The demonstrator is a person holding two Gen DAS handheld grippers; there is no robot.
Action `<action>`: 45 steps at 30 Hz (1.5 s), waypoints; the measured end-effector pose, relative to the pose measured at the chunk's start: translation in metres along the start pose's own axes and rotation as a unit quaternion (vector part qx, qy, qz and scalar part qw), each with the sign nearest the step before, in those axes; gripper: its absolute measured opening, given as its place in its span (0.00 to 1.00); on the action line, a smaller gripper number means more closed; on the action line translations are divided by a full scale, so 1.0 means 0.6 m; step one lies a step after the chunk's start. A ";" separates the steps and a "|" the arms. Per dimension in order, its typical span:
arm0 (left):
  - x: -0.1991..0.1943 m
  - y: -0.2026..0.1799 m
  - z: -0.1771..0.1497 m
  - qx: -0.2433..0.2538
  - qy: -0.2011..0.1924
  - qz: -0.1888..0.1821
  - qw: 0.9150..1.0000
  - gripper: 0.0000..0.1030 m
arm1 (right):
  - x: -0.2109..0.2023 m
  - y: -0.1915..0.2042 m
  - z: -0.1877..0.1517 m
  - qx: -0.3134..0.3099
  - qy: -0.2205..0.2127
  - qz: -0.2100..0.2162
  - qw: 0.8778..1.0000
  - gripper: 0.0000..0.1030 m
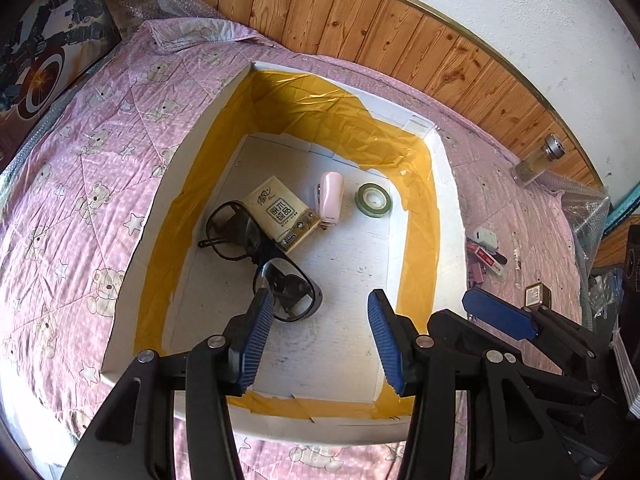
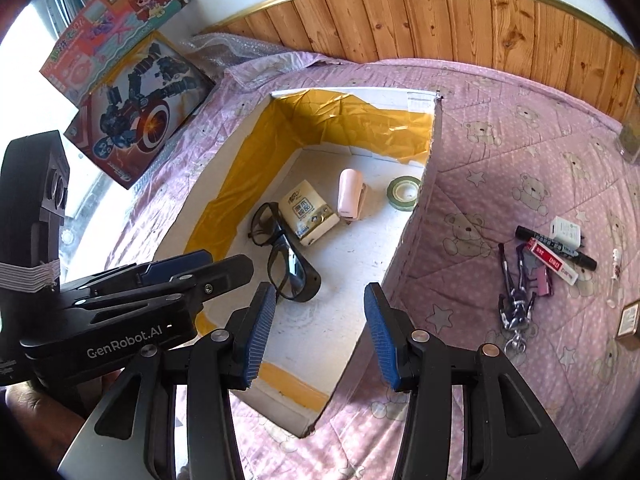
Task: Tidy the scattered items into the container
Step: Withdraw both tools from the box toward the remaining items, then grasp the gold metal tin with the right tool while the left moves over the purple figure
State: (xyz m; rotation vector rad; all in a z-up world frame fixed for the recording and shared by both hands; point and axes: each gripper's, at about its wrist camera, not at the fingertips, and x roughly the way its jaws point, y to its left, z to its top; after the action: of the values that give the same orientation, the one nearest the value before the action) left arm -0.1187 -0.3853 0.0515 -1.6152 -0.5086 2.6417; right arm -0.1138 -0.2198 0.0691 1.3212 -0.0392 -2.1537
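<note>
Both claws, left gripper (image 1: 320, 344) and right gripper (image 2: 318, 334), stood apart, empty, above the box (image 2: 424, 200). Glasses (image 2: 286, 256), tissue pack (image 2: 308, 216), stapler (image 2: 350, 196) and tape (image 2: 404, 193) lay inside. Marker (image 2: 556, 246) and clips (image 2: 542, 280) remained right, tightly clustered on the quilt (image 2: 500, 152): a grab could pinch fabric or two things.

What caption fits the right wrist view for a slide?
Open right gripper above the box holding glasses, tissues, stapler and tape.

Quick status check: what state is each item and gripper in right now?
left gripper: open, empty
right gripper: open, empty
box: open-topped
glasses: in box, unfolded
tissue pack: in box
stapler: in box
tape roll: in box, flat
marker: outside, capped
</note>
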 end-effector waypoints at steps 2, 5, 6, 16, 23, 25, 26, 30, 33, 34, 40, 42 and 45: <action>-0.008 -0.011 -0.010 0.007 -0.006 -0.002 1.000 0.49 | -0.014 -0.006 -0.012 0.008 -0.007 0.002 1.000 0.48; -0.020 -0.025 -0.025 0.017 -0.013 -0.003 1.000 0.51 | -0.035 -0.017 -0.030 0.018 -0.016 0.003 1.000 0.48; -0.024 -0.030 -0.031 0.021 -0.015 -0.004 1.000 0.51 | -0.041 -0.021 -0.035 0.021 -0.018 0.003 1.000 0.48; -0.061 -0.114 -0.080 0.074 -0.040 -0.022 0.996 0.55 | -0.116 -0.081 -0.093 0.065 -0.050 -0.003 0.997 0.48; -0.054 -0.190 -0.119 0.122 -0.036 -0.034 0.991 0.56 | -0.149 -0.149 -0.150 0.111 -0.059 -0.019 0.992 0.48; -0.047 -0.209 -0.129 0.132 -0.032 -0.037 0.990 0.56 | -0.156 -0.167 -0.163 0.122 -0.061 -0.023 0.990 0.48; -0.044 -0.219 -0.132 0.136 -0.030 -0.039 0.990 0.56 | -0.158 -0.177 -0.169 0.128 -0.061 -0.024 0.990 0.48; -0.026 -0.255 -0.144 0.151 -0.023 -0.047 0.987 0.60 | -0.167 -0.214 -0.189 0.147 -0.065 -0.034 0.986 0.48; -0.007 -0.278 -0.147 0.158 -0.016 -0.051 0.986 0.62 | -0.171 -0.243 -0.202 0.165 -0.067 -0.043 0.983 0.48; 0.002 -0.286 -0.148 0.158 -0.011 -0.052 0.986 0.62 | -0.171 -0.254 -0.204 0.171 -0.067 -0.047 0.982 0.48; 0.063 -0.316 -0.145 0.150 0.010 -0.060 0.987 0.66 | -0.182 -0.318 -0.215 0.193 -0.076 -0.088 0.974 0.48; 0.086 -0.322 -0.141 0.144 0.016 -0.059 0.988 0.67 | -0.190 -0.342 -0.214 0.200 -0.083 -0.105 0.971 0.50; 0.122 -0.329 -0.131 0.136 0.023 -0.054 0.989 0.67 | -0.200 -0.380 -0.208 0.216 -0.095 -0.131 0.963 0.54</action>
State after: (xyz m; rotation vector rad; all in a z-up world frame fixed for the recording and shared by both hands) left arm -0.1172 -0.1646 0.0097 -1.5158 -0.2147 2.4616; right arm -0.0816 0.0619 0.0283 1.4081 -0.4590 -2.5980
